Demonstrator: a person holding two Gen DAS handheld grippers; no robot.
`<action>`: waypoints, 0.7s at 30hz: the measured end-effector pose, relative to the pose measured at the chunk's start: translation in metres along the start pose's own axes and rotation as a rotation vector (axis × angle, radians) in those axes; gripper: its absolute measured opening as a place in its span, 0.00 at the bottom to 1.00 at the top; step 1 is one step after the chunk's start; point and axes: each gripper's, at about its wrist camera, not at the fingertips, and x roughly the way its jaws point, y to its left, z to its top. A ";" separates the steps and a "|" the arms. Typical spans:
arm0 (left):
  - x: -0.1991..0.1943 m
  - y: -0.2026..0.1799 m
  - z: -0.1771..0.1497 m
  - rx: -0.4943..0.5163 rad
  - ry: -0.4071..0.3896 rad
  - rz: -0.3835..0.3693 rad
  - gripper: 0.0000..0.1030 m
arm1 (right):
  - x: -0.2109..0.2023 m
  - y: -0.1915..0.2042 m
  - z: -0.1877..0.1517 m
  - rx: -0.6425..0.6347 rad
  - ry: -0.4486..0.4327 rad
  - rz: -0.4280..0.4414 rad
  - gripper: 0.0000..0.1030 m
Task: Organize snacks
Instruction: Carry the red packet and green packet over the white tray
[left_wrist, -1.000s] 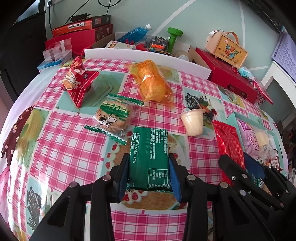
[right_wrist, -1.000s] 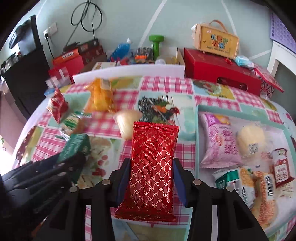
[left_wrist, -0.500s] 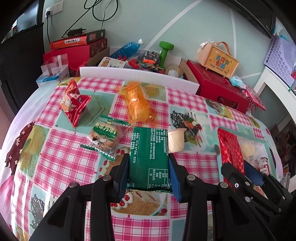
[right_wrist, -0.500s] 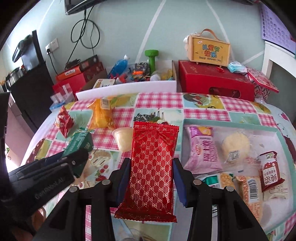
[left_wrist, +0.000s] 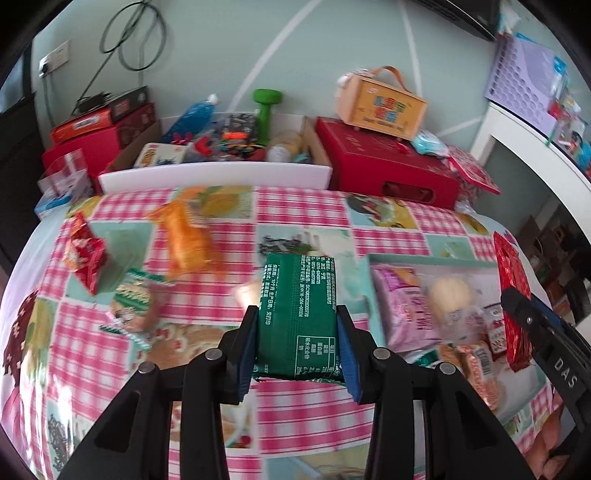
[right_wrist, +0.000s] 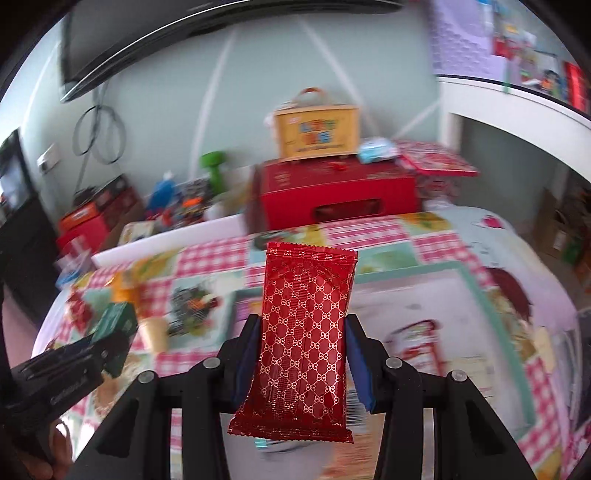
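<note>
My left gripper (left_wrist: 297, 321) is shut on a green snack packet (left_wrist: 298, 314) and holds it above the checked table. My right gripper (right_wrist: 302, 328) is shut on a red patterned snack packet (right_wrist: 304, 332) and holds it above a shallow tray (right_wrist: 476, 291) at the table's right. In the left wrist view the tray (left_wrist: 432, 260) holds a pink packet (left_wrist: 402, 306), a round bun (left_wrist: 448, 295) and several other snacks. An orange packet (left_wrist: 184, 240), a small red bag (left_wrist: 85, 254), a green-and-white biscuit pack (left_wrist: 133, 302) and a pale jelly cup (right_wrist: 157, 332) lie loose on the table's left half.
A white tray wall (left_wrist: 214, 175) with toys, a blue bottle and a green dumbbell (left_wrist: 266, 114) stands behind the table. A red box (left_wrist: 384, 173) with an orange carry case (left_wrist: 382, 105) on top sits at the back right. A white shelf (left_wrist: 535, 147) is to the right.
Both grippers have risen and moved right with their packets. The right gripper now hangs over the tray; the left has left the table's middle and nears the tray's left edge.
</note>
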 end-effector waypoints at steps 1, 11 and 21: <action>0.002 -0.010 0.002 0.019 0.004 -0.013 0.40 | 0.000 -0.008 0.002 0.013 -0.002 -0.017 0.46; 0.019 -0.100 0.013 0.175 0.046 -0.115 0.40 | 0.005 -0.099 -0.002 0.164 0.034 -0.182 0.46; 0.054 -0.142 0.007 0.236 0.113 -0.117 0.40 | 0.027 -0.140 -0.014 0.221 0.098 -0.223 0.46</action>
